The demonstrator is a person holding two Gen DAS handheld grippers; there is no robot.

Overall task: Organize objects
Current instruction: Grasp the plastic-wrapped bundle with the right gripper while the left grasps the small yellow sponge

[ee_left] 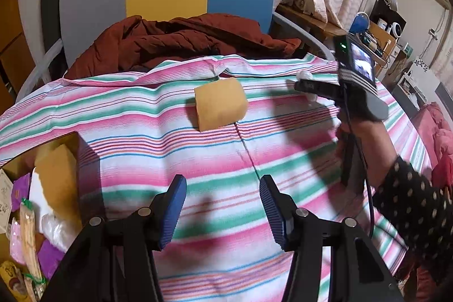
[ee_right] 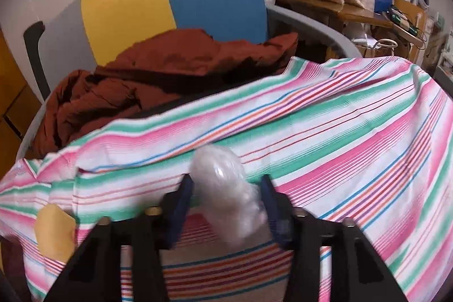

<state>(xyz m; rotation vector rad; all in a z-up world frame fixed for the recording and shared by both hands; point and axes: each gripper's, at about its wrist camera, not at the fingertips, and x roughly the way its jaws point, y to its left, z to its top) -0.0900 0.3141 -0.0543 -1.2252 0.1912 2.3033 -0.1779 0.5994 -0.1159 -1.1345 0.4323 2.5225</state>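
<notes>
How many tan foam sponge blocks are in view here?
2. One tan foam sponge block lies on the striped cloth mid-table; a second sponge block stands in the cluttered box at the left. More may be hidden in that box.

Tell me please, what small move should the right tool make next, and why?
Probably lift and carry the clear plastic bundle toward the open box. The right tool appears closed on it above the striped cloth, and similar packets already lie in that box.
</notes>
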